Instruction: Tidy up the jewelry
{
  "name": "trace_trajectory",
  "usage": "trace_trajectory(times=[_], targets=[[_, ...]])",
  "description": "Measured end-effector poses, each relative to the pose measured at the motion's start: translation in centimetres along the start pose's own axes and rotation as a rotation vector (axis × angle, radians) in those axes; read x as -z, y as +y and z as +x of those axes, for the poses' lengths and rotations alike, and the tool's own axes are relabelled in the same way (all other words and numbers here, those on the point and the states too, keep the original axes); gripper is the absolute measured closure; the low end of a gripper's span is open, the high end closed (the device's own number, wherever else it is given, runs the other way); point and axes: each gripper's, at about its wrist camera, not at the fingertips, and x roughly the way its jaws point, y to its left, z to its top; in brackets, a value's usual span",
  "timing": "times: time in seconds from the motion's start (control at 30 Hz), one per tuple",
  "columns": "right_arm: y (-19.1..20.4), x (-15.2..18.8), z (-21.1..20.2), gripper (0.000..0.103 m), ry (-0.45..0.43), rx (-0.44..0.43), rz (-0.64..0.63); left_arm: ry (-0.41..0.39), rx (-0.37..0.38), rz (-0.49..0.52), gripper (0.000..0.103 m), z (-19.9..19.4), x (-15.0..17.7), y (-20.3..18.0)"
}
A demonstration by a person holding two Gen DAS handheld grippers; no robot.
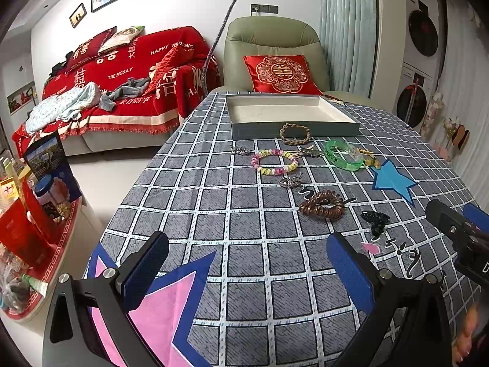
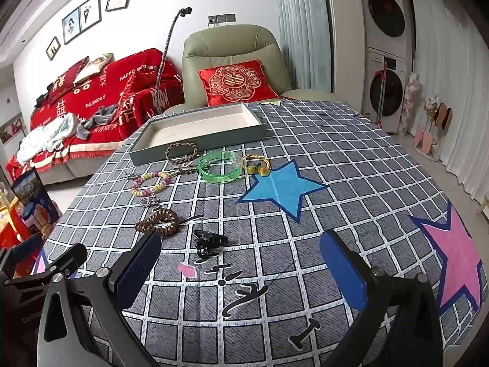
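An empty grey tray sits at the table's far side. In front of it lie a braided brown bracelet, a green bangle, a pastel bead bracelet, a yellow bead cord, a brown coil hair tie, a black hair claw and small metal charms. My left gripper and right gripper are both open and empty, near the front of the table, short of the jewelry.
The table has a grey checked cloth with blue and pink star patches. A red-covered sofa and a green armchair stand behind it. A side shelf with boxes and jars is at the left. Stacked washing machines stand at the right.
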Motion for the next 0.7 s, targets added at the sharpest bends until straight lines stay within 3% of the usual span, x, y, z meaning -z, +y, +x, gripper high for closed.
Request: trace_trajectory(times=[0.7], targets=[[0.08,0.28,0.11,0.000,0.005,-0.003,0.002,0.003,-0.003,-0.001,0.000,0.18,0.20,0.19]])
